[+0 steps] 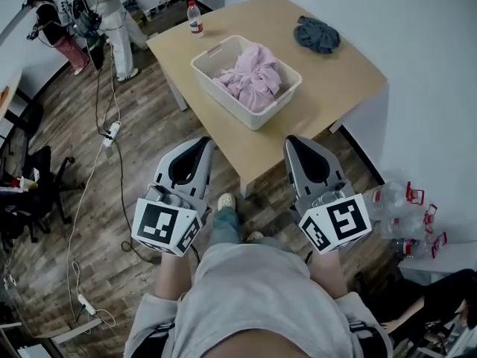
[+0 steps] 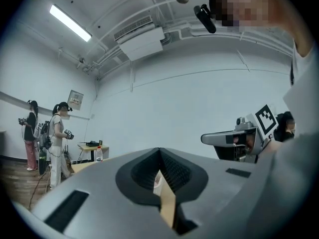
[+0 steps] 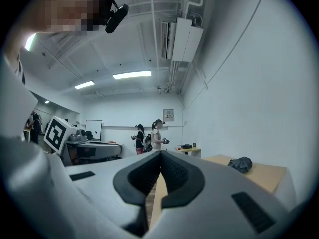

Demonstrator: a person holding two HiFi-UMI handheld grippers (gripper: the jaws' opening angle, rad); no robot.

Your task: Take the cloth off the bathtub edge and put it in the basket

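— Why do the left gripper (image 1: 195, 146) and right gripper (image 1: 297, 144) hang short of the tabletop's (image 1: 328, 88) near edge?

— Idle, I'd judge. Their own views show each pair of jaws pressed together on nothing.

— And the cloth?

— The head view alone shows a pink cloth (image 1: 253, 73) heaped in the white basket (image 1: 231, 103) mid-table. A dark grey cloth (image 1: 317, 34) lies near the far right corner. I can't tell which one the task means.

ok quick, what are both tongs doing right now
left tongs: closed, holding nothing
right tongs: closed, holding nothing
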